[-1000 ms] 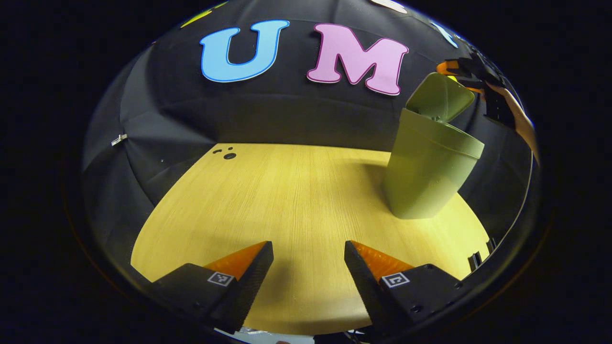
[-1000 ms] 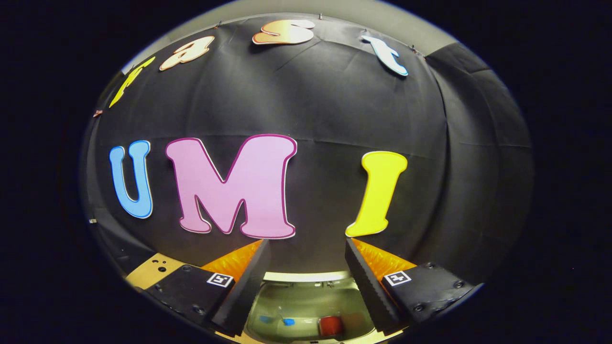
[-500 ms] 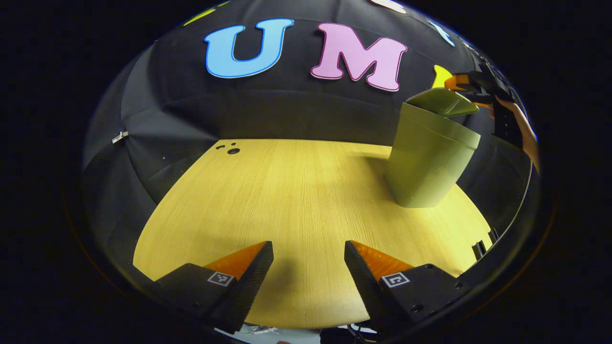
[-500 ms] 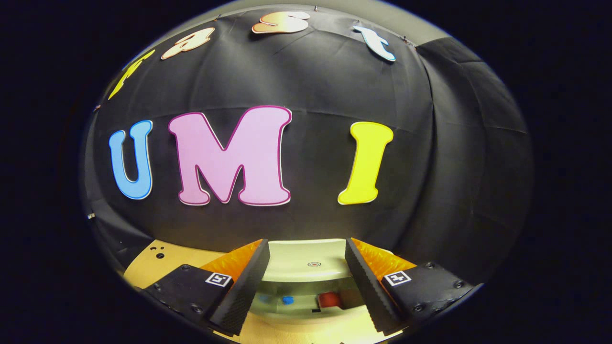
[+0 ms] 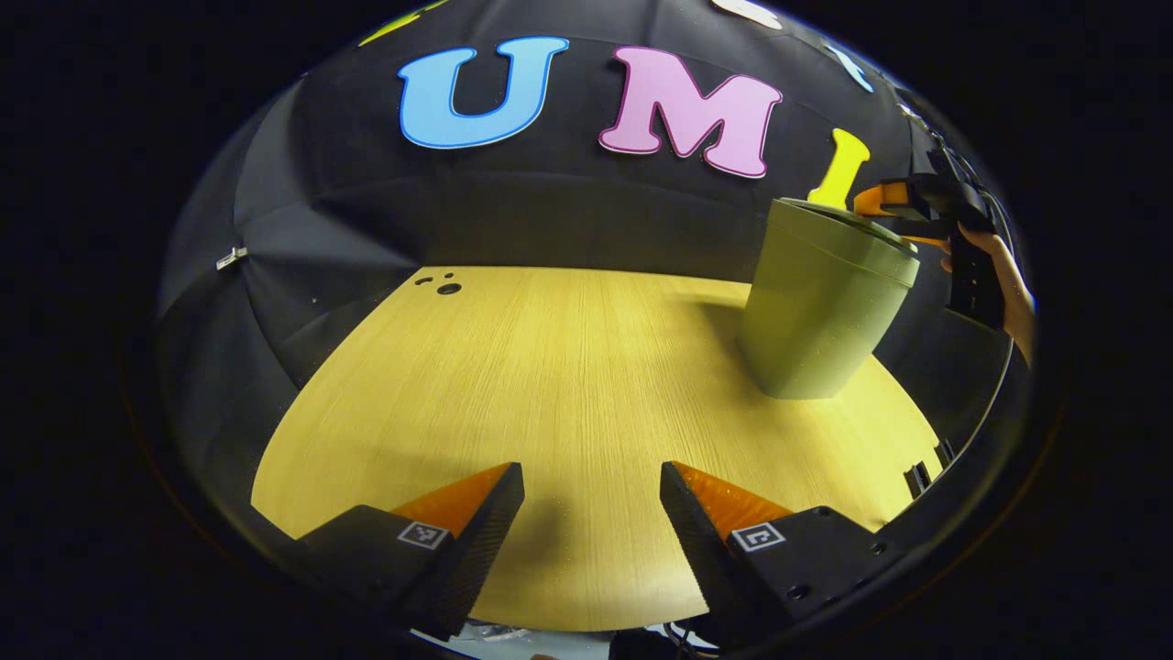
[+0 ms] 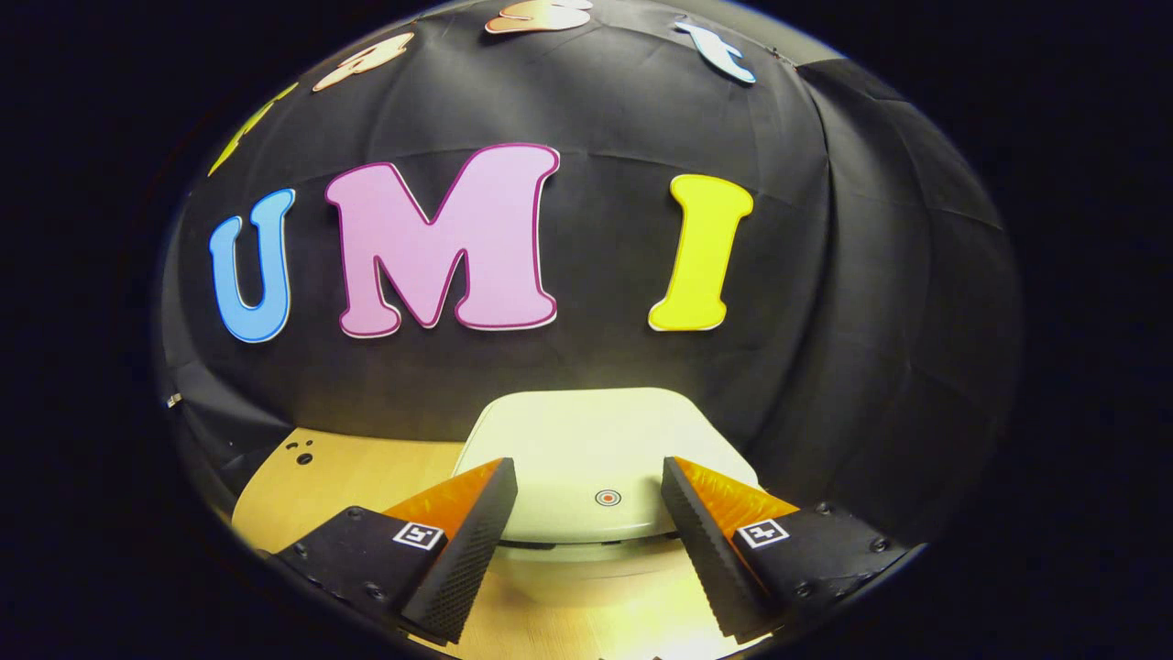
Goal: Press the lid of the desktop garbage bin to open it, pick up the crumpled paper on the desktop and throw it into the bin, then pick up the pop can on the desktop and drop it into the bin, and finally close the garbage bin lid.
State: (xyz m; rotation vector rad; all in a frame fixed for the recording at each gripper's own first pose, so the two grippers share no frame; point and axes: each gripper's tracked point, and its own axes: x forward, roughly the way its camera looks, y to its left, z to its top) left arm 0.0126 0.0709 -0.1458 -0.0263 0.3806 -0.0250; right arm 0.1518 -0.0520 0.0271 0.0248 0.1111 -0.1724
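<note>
both grippers open-jawed, right gripper (image 6: 589, 541) over shut bin lid (image 6: 596, 440)

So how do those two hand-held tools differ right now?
The right tool sits at the green bin, its fingers straddling the lid; the left tool hangs over the bare wooden table, apart from the bin. In the left gripper view a hand holds the right tool. Both are open, gripping nothing.
</note>
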